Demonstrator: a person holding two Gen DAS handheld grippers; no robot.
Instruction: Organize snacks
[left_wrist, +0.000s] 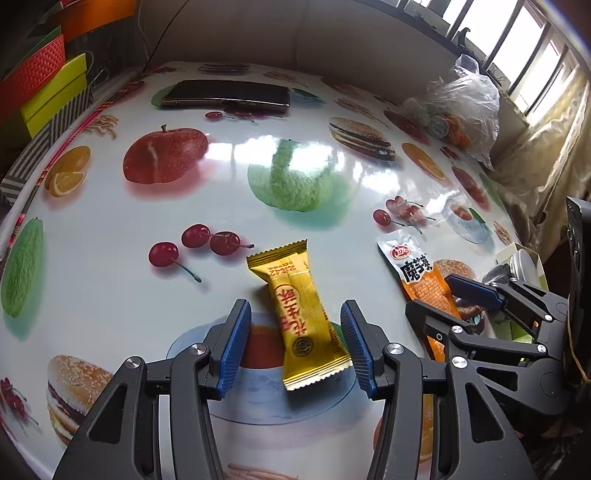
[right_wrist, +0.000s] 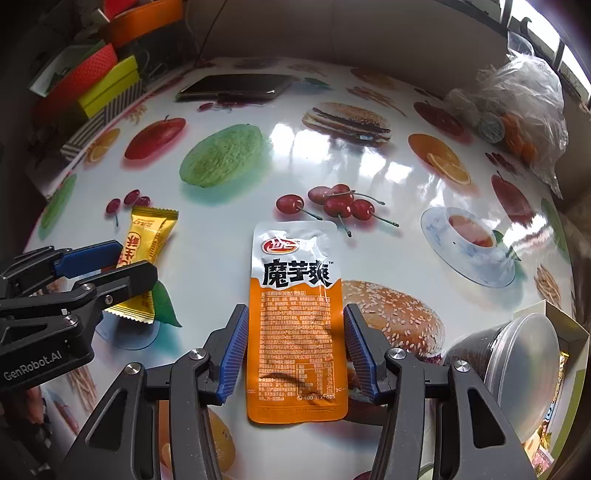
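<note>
The round table (left_wrist: 110, 206), covered in a glossy cloth printed with fruit, burgers and teacups, takes up most of both views, and two loose snacks lie flat on it, so the sorting looks far from finished. At the table's right edge stands an open white box (right_wrist: 570, 332) with a clear lidded tub (right_wrist: 517, 373) lying against it and some bright wrappers just visible inside; I judge this to be where snacks are meant to go, though the pictures do not confirm it. A crumpled plastic bag (right_wrist: 528, 107) holding small packets sits at the far right, and a dark phone (left_wrist: 226, 93) lies at the far side. The larger snack, an orange-and-white sachet (right_wrist: 295, 317), lies lengthwise between the fingers of the right gripper (right_wrist: 295, 347); the blue pads stand just beside its long edges, and whether they already press on it I cannot tell. The smaller snack, a yellow candy bar (left_wrist: 301, 314), lies tilted between the fingers of the left gripper (left_wrist: 295, 343), which are clearly apart with gaps on both sides, nothing clamped. Neither snack is lifted. What remains, by my reading, is closing on each packet, carrying it over and placing it.
</note>
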